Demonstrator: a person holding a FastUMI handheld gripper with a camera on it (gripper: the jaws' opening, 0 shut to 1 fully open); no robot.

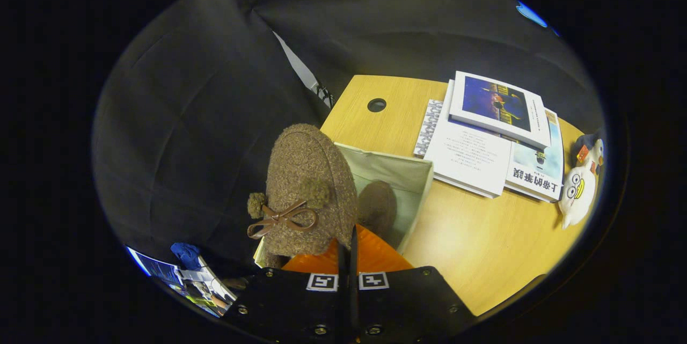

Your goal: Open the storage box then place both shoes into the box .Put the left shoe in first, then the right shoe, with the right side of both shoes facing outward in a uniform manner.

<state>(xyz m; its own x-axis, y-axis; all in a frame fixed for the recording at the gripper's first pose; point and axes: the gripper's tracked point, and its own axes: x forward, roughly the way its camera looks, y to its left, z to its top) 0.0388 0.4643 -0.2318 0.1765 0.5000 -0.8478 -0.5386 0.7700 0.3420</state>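
Your gripper (348,258) is clamped on the brown slipper (308,194), toe up at frame centre. Storage box (416,194) sits just right, behind it, other slipper (377,207) inside.

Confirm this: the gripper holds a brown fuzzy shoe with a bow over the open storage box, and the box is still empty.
Not quite. The gripper view shows the gripper shut on the brown fuzzy shoe with a bow above the open storage box, but the box is not empty: another brown shoe already lies inside it.
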